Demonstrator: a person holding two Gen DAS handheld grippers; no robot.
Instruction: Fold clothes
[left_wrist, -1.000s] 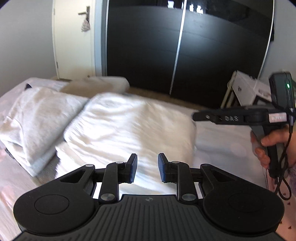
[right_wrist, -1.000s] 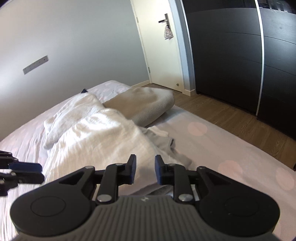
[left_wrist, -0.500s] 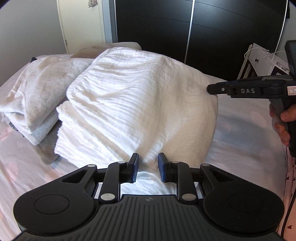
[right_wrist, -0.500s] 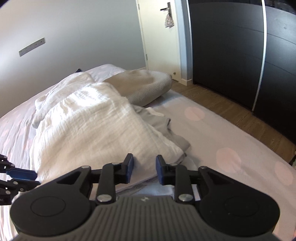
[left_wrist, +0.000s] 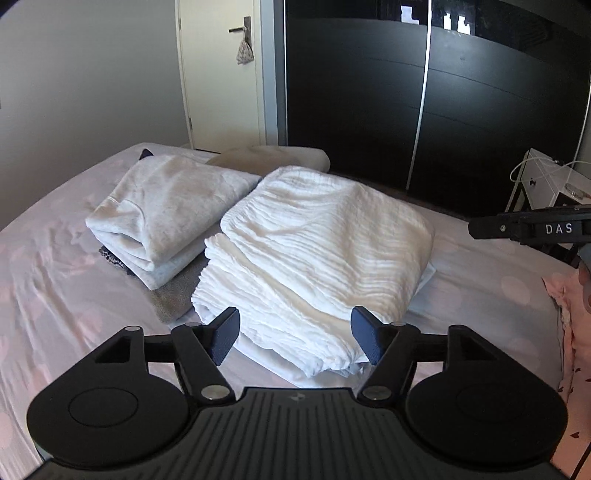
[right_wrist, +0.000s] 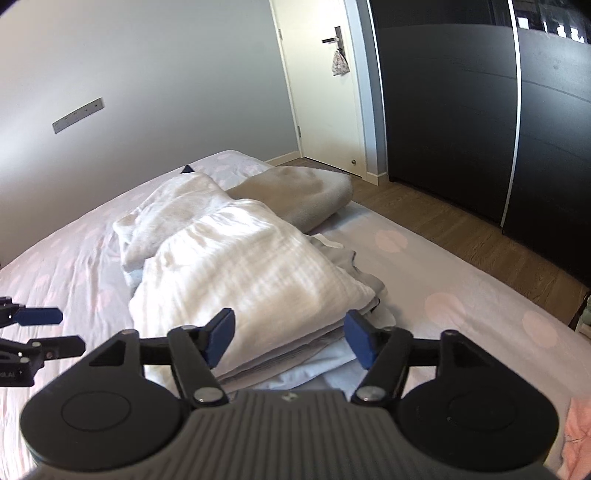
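Observation:
A folded white crinkled garment (left_wrist: 314, 254) lies on top of a pile on the bed; it also shows in the right wrist view (right_wrist: 243, 269). My left gripper (left_wrist: 295, 338) is open and empty, just in front of the garment's near edge. My right gripper (right_wrist: 290, 338) is open and empty at the pile's other side. A folded light grey garment (left_wrist: 162, 214) lies to the left of the white one, and shows in the right wrist view (right_wrist: 166, 210). The right gripper's body (left_wrist: 532, 229) shows at the right of the left wrist view.
The bed (left_wrist: 55, 288) has a pale pink dotted sheet. A beige folded blanket (right_wrist: 295, 192) lies at the far end. A grey cloth (left_wrist: 177, 295) sticks out under the pile. A black wardrobe (left_wrist: 424, 92), a door (left_wrist: 221, 74) and a white box (left_wrist: 543, 184) stand beyond.
Both grippers have opened wide and let go of the white garment. It now lies flat on the pile. Both grippers have drawn back a little.

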